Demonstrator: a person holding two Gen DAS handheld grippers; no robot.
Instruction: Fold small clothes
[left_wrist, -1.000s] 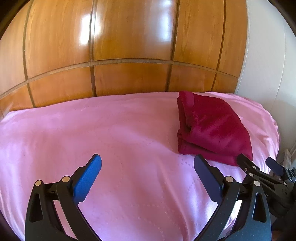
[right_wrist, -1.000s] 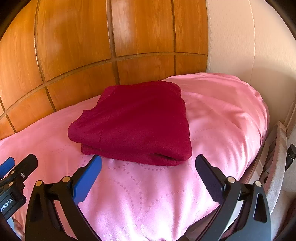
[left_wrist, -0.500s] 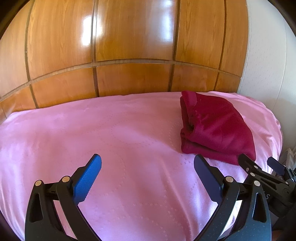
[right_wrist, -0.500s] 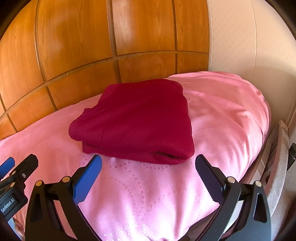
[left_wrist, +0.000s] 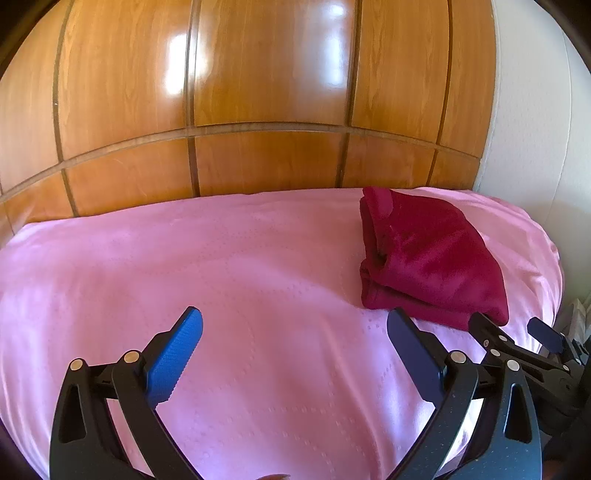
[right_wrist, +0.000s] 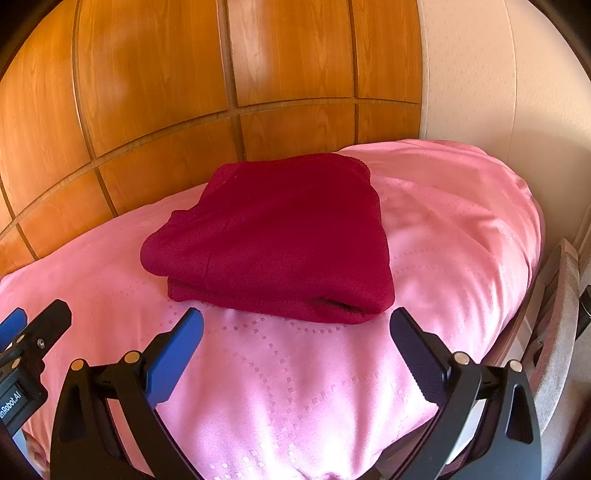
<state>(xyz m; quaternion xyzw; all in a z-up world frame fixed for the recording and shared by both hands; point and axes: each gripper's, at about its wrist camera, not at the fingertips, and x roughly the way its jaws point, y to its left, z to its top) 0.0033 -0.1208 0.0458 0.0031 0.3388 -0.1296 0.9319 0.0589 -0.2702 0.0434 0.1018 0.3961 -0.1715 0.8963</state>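
Observation:
A dark red garment (right_wrist: 280, 236) lies folded in a thick stack on the pink bedspread (right_wrist: 295, 387); in the left wrist view it (left_wrist: 428, 254) sits at the right. My right gripper (right_wrist: 295, 321) is open and empty, just short of the stack's near edge, not touching it. My left gripper (left_wrist: 295, 321) is open and empty over bare bedspread (left_wrist: 184, 266), to the left of the garment. The right gripper's tips also show in the left wrist view (left_wrist: 513, 328) at the lower right.
A glossy wooden panelled headboard (left_wrist: 258, 110) rises behind the bed. A pale wall (right_wrist: 498, 92) stands to the right. The bed's right edge drops off beside a grey padded chair (right_wrist: 557, 332).
Both grippers have drawn back slightly from the garment and risen a little; the folded stack has not moved and both stay open.

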